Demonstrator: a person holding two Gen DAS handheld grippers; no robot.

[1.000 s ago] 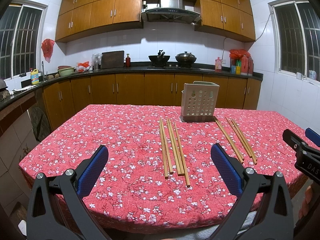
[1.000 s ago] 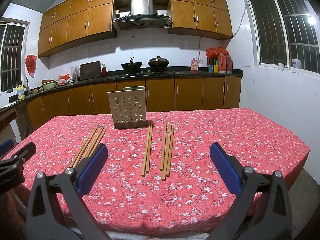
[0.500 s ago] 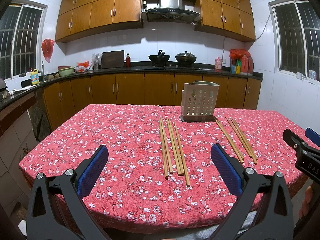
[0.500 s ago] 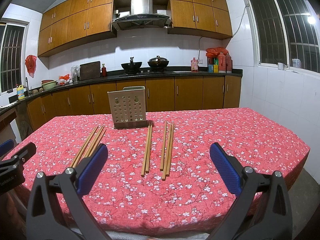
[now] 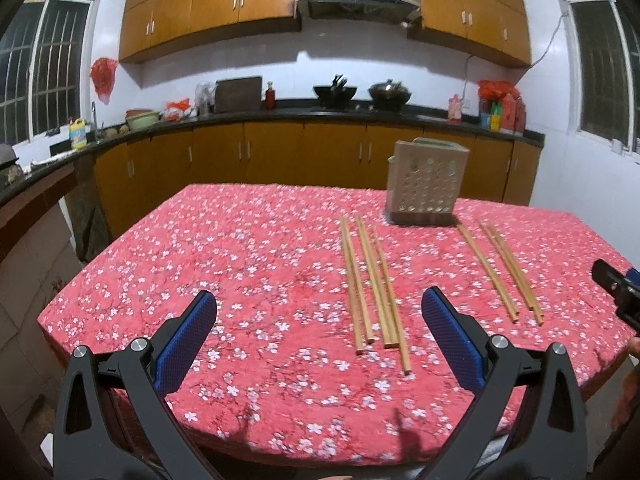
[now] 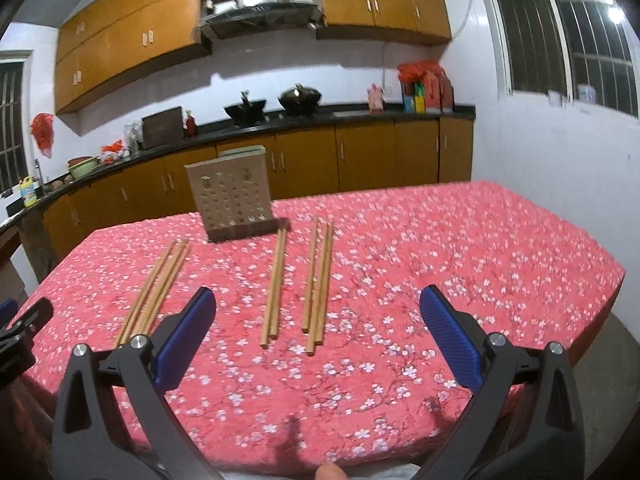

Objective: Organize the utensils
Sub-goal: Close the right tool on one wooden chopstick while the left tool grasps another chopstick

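Two grippers we hold low over the table's (image 5: 240,248) near edge, both empty with blue pads spread wide: the left gripper (image 5: 319,338) and the right gripper (image 6: 318,336), which is tilted. Chopsticks lie loose on the red floral cloth in groups, running from the near edge toward the far one (image 5: 370,284) (image 5: 500,268). Toward the far edge stands the perforated utensil holder (image 5: 426,192), upright, just beyond their tips.
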